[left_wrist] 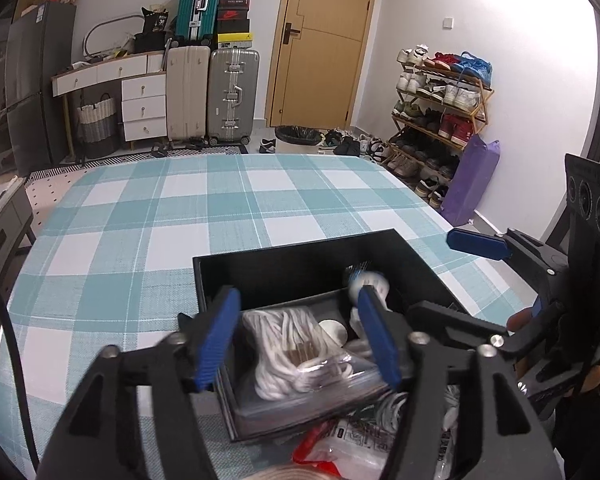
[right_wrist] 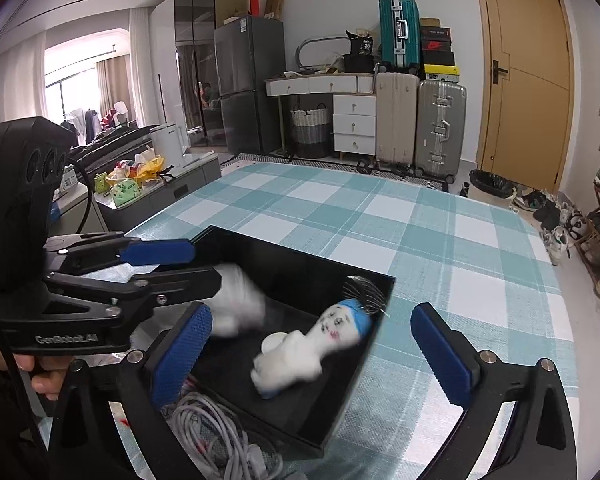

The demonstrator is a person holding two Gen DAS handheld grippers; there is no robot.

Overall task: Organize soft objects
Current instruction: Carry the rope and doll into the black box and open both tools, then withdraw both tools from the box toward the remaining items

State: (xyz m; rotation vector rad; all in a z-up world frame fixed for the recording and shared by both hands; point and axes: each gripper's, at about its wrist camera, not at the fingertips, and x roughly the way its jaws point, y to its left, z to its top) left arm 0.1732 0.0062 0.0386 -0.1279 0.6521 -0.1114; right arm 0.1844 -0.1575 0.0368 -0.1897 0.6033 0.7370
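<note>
The rope bundle (left_wrist: 296, 352), white cord coiled inside a clear bag, sits in the near left part of the black box (left_wrist: 260, 268), propped against the box's near wall, probably so it fills that end and leaves the rest free. The left gripper (left_wrist: 300, 344) hangs right over it with its blue pads parted on either side of the bag, gripping nothing; whether a pad brushes the plastic is hard to tell. Further right in the box lies a small white doll (right_wrist: 300, 350) with a blue cap, on its back across the dark floor, its head toward the box's far right corner. A blurred white lump (right_wrist: 240, 300) shows near the box's left wall in the right wrist view (too smeared to name). The right gripper (right_wrist: 324, 356) hovers above the doll with its jaws spread wide and empty. Loose grey cables (right_wrist: 208, 432) lie just outside the box's near wall. The box rests near the front edge of the checked tablecloth (left_wrist: 160, 216), within reach of both hands.
</note>
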